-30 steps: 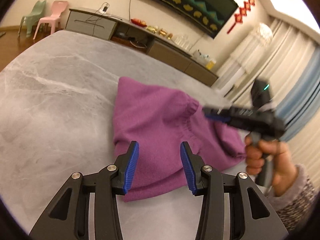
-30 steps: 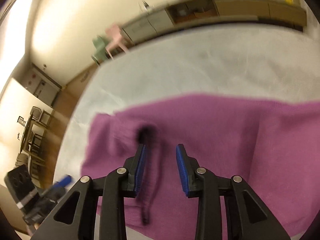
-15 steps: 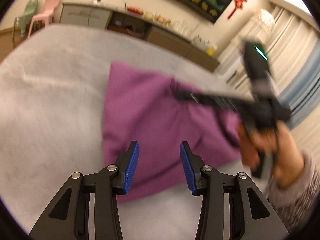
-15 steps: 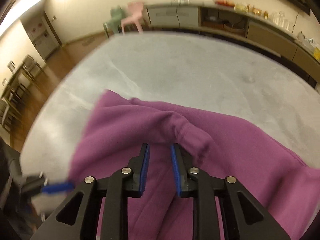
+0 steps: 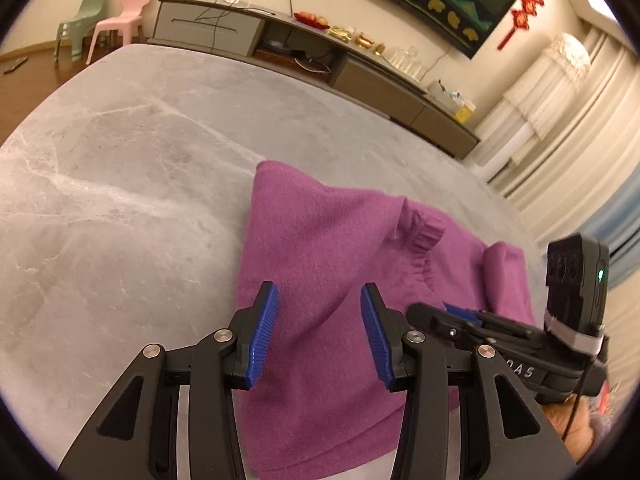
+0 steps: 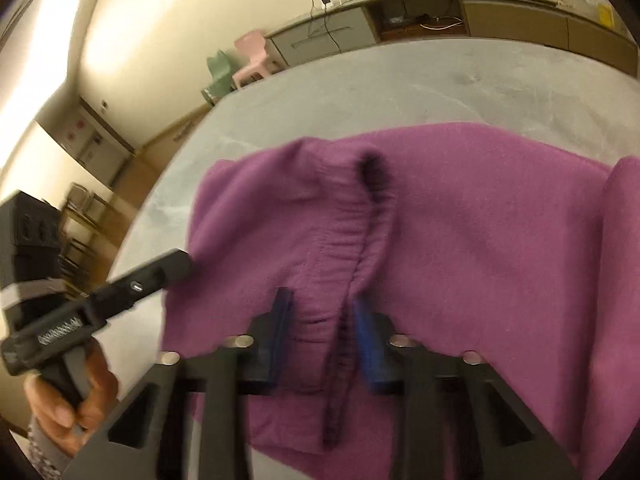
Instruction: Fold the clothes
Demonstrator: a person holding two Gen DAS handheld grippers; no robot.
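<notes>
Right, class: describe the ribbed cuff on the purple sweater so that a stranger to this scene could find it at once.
Start at the grey marble table, where a purple sweater lies partly folded. Near its middle a sleeve lies across the body and ends in the cuff. Its raised ribbing sets it apart from the smooth knit around it.

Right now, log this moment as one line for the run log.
task: fold clothes | purple sweater on grey table | left gripper open above it | right gripper open astride ribbed cuff
</notes>
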